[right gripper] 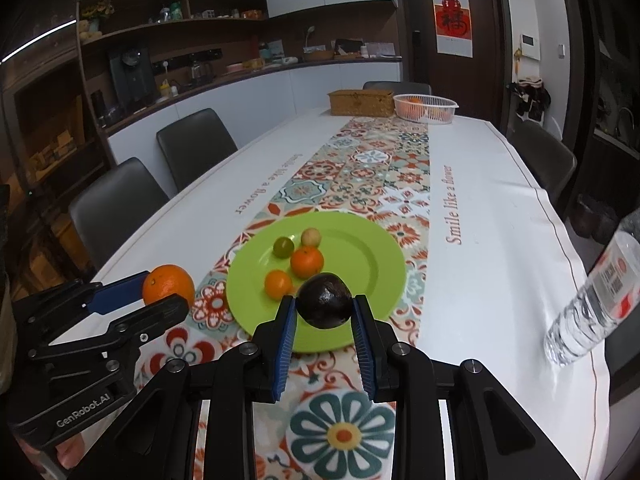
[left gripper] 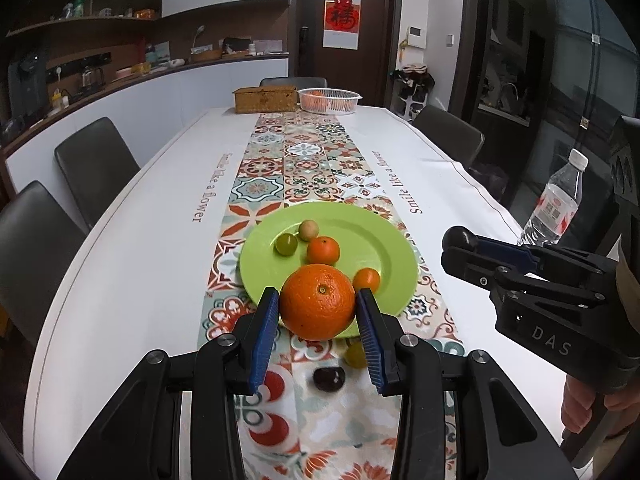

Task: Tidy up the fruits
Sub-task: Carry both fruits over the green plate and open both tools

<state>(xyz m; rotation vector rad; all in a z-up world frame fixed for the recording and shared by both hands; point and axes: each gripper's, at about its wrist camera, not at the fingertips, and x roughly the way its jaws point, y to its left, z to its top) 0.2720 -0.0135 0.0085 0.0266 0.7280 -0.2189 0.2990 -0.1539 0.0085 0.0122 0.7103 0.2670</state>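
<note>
While the left tool [left gripper: 317, 312] grips the orange [left gripper: 318, 307], navel facing camera, the right tool [right gripper: 324, 312] clamps a dark fruit [right gripper: 325, 301].

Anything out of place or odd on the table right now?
Two strays: a yellow-green fruit and a dark fruit lie loose on the runner, off the green plate. Nothing looks spilled or damaged.

Fruit on and around the plate, mid-table.

My left gripper [left gripper: 318, 312] has the orange [left gripper: 318, 307] between its fingers, at the near edge of the plate [left gripper: 372, 240]; my right gripper [right gripper: 325, 314] has the avocado [right gripper: 325, 301], also at the near edge. On the plate lie a tangerine [left gripper: 323, 251], kumquat [left gripper: 366, 279], lime [left gripper: 286, 244] and longan [left gripper: 308, 230]. Behind, at the far end, a box [left gripper: 266, 99] sits left of a basket [left gripper: 329, 101]. A bottle [left gripper: 554, 204] stands right.
</note>
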